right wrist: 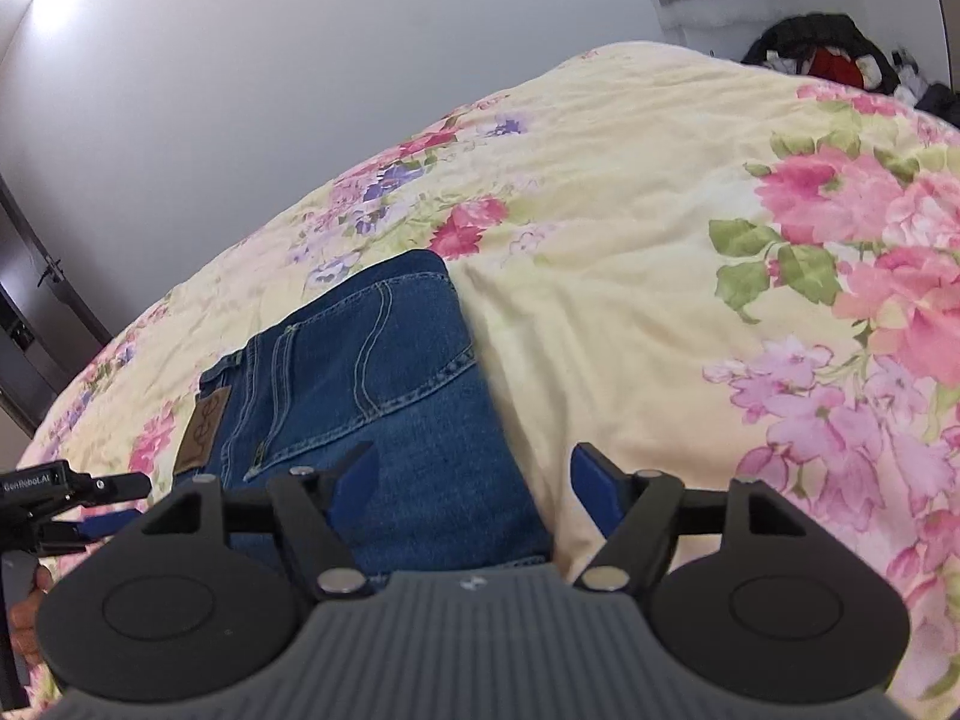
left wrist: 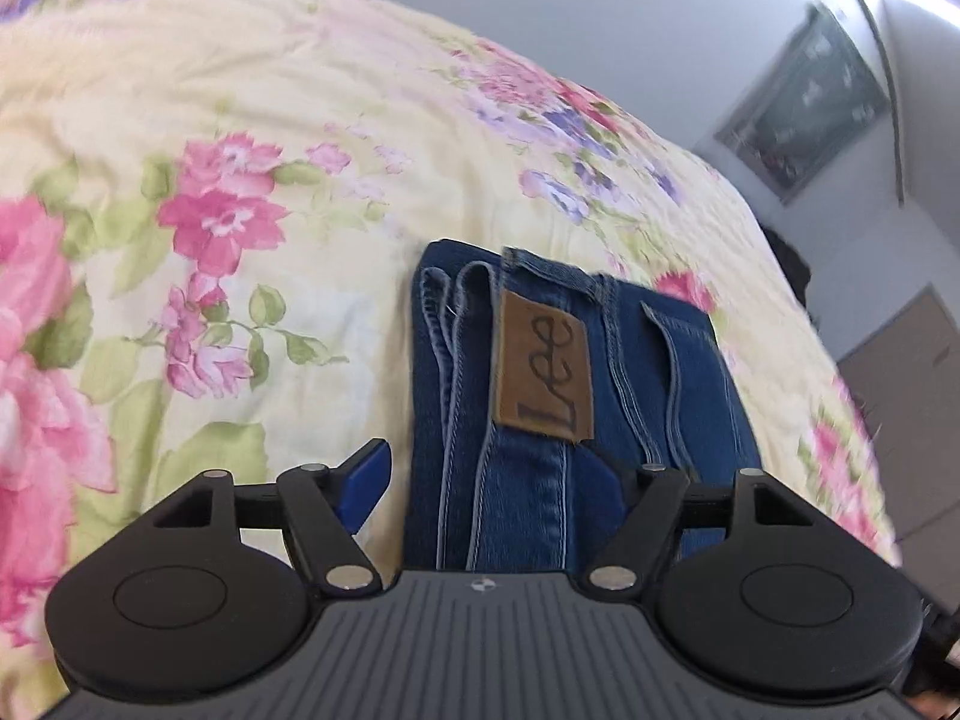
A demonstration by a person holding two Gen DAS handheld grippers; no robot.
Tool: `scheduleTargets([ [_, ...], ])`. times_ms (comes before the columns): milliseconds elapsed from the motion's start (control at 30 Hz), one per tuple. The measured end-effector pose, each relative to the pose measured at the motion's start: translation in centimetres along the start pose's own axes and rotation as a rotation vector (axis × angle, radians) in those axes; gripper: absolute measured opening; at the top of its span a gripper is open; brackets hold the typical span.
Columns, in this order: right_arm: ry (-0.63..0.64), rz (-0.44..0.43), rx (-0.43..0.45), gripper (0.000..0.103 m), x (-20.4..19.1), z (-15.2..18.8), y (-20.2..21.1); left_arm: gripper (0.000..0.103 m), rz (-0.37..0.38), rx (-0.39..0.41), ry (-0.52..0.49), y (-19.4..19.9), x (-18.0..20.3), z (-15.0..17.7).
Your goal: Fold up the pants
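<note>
Blue jeans [left wrist: 540,372] lie folded into a compact stack on the floral bedspread [left wrist: 240,120], brown Lee patch [left wrist: 543,372] on top. My left gripper [left wrist: 498,480] is open, its jaws straddling the waistband end of the stack. In the right wrist view the jeans [right wrist: 372,372] show a back pocket and the patch [right wrist: 204,429]. My right gripper [right wrist: 474,480] is open over the stack's right edge, left finger above denim, right finger above the bedspread [right wrist: 660,240]. The left gripper [right wrist: 72,492] shows at the far left of that view.
A white wall [right wrist: 300,60] runs behind the bed. A pile of dark and red clothes [right wrist: 822,54] lies past the bed's far corner. A framed picture [left wrist: 804,108] hangs on the wall, and a dark door [right wrist: 30,312] stands at the left.
</note>
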State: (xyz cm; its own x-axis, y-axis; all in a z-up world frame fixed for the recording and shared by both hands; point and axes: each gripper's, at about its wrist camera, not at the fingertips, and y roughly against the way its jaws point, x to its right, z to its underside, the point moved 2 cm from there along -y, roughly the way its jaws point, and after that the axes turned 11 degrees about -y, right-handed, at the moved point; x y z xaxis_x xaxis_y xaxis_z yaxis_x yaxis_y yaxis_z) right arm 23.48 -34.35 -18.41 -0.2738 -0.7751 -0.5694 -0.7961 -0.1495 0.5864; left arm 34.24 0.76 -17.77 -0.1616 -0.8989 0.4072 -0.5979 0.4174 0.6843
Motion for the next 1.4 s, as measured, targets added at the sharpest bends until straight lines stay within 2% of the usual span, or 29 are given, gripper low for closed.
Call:
scheduleTargets([
  [100,-0.122,-0.077,-0.031,0.068,1.2,-1.1,-2.1,0.084,0.084,-0.017,0.113,-1.9,-2.0,-0.4],
  [233,-0.229,-0.141,-0.104,0.067,2.4,-2.0,-5.6,0.084,0.182,-0.060,0.202,-4.6,-3.9,-0.5],
  [333,-0.294,-0.204,-0.182,0.062,3.0,-2.5,-8.3,0.085,0.255,-0.060,0.224,-5.9,-4.5,-0.6],
  [433,-0.298,-0.249,-0.224,0.059,2.8,-3.3,-10.1,0.087,0.283,-0.072,0.192,-6.8,-4.2,-0.8],
  [567,-0.318,-0.289,-0.269,0.059,2.8,-4.1,-11.9,0.086,0.271,-0.086,0.126,-7.3,-3.0,-1.3],
  [633,-0.319,-0.288,-0.288,0.050,2.9,-4.5,-12.5,0.083,0.254,-0.084,0.103,-7.3,-2.6,-1.4],
  [733,-0.319,-0.282,-0.304,0.042,3.2,-4.9,-12.5,0.074,0.228,-0.077,0.067,-6.9,-2.0,-1.5],
  [833,-0.283,-0.266,-0.304,0.039,2.8,-5.2,-12.1,0.063,0.197,-0.075,0.021,-6.4,-1.4,-1.8],
  [1067,-0.177,-0.227,-0.279,0.024,-0.1,-6.2,-10.3,0.040,0.172,-0.080,-0.017,-5.4,-0.8,-2.5],
  [1133,-0.140,-0.224,-0.271,0.022,-1.3,-6.6,-9.5,0.036,0.176,-0.077,-0.021,-4.9,-0.7,-2.9],
  [1400,-0.034,-0.255,-0.269,0.020,-7.1,-6.8,-6.5,0.034,0.164,-0.059,-0.031,0.0,-1.9,-4.7],
])
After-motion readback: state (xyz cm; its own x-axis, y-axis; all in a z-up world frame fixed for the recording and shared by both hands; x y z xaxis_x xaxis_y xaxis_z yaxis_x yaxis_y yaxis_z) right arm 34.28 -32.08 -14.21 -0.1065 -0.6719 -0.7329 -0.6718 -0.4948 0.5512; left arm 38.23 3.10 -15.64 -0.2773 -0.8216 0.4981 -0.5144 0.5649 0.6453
